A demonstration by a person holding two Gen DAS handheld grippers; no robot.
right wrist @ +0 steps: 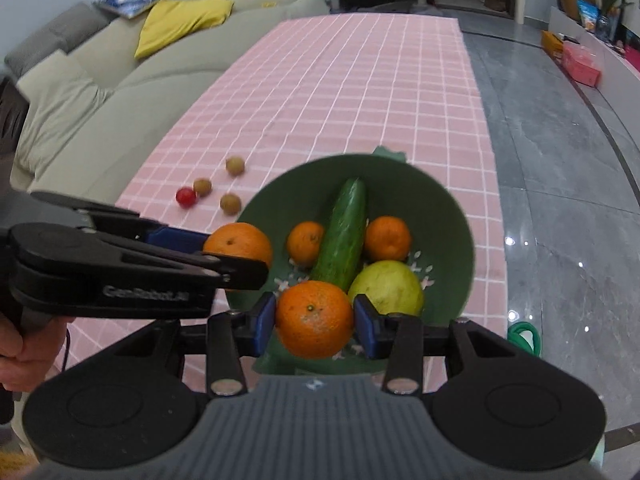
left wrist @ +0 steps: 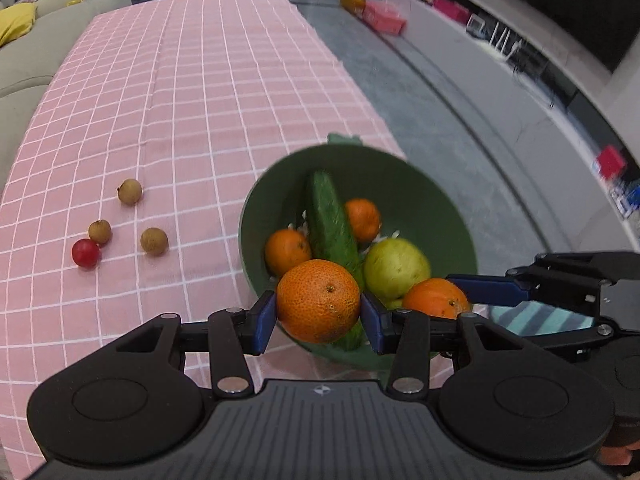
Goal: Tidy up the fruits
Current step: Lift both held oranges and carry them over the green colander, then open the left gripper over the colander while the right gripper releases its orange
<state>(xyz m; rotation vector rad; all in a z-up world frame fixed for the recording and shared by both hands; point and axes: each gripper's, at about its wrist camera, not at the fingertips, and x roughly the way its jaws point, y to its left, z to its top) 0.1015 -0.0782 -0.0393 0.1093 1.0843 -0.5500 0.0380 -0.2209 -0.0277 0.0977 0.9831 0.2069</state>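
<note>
Two oranges are clamped, one in left gripper [left wrist: 318, 307], one in right gripper [right wrist: 315, 319], both above green bowl [left wrist: 440, 208]. Firm, round, roll-prone; hold across the widest part.

- The left wrist camera is sitting just behind the left gripper [left wrist: 319, 307], looking forward and down along its fingers at the green bowl [left wrist: 400, 176], which is lying very near and filling the lower middle.
- The right wrist camera is riding behind the right gripper [right wrist: 315, 318], facing the same bowl [right wrist: 436, 200] from close by, slightly to its right.
- Both views are sharing the bowl, the cucumber [left wrist: 330, 216] [right wrist: 344, 232] in it, the pink checked cloth [left wrist: 200, 80] [right wrist: 360, 80] beyond it, and the small fruits left of the bowl.
- Each camera is catching the other gripper beside the bowl.
</note>
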